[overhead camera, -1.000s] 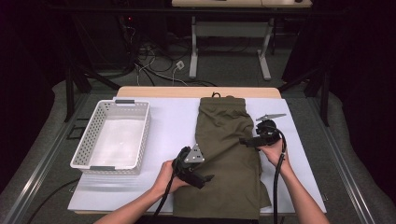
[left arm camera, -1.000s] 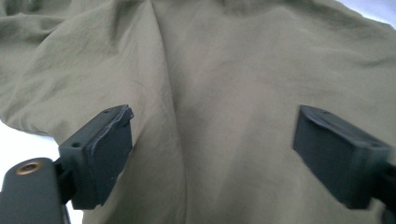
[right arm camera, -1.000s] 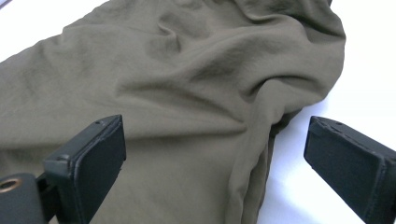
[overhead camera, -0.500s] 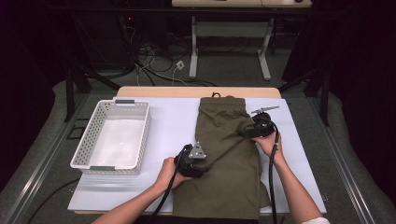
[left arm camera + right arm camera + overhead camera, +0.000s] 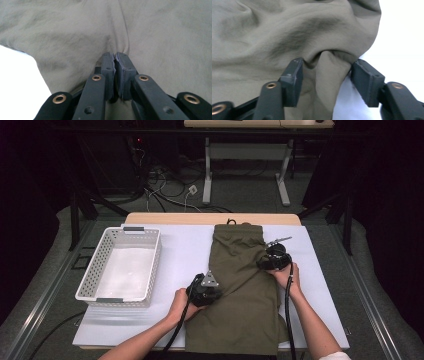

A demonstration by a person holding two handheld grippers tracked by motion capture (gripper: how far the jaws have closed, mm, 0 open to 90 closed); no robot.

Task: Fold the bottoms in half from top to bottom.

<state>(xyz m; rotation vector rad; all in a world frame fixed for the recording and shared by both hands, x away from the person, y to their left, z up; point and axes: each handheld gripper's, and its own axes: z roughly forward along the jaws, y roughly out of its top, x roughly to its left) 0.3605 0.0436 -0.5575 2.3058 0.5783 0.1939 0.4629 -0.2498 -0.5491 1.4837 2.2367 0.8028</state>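
An olive-green garment [image 5: 245, 305] lies flat and lengthwise on the white table cover [image 5: 185, 250], waistband at the far end. My left gripper [image 5: 215, 295] is at the garment's left edge, shut on a pinch of the cloth [image 5: 75, 37]; in the left gripper view the pads [image 5: 108, 67] meet with fabric squeezed between them. My right gripper [image 5: 262, 264] rests on the garment's right edge. Its jaws have just been closing and stand half apart, with a raised ridge of the cloth [image 5: 327, 72] bunched between the pads [image 5: 293, 72].
A white perforated basket [image 5: 90, 280] stands empty on the left of the table. Bare white cover [image 5: 402, 37] lies just right of the garment's edge. Beyond the far table edge are cables and desk legs on a dark floor.
Both grippers have come down onto the garment. The left jaws went from wide apart to shut on the left edge. The right gripper shifted in over the right edge and its jaws narrowed around a fold.
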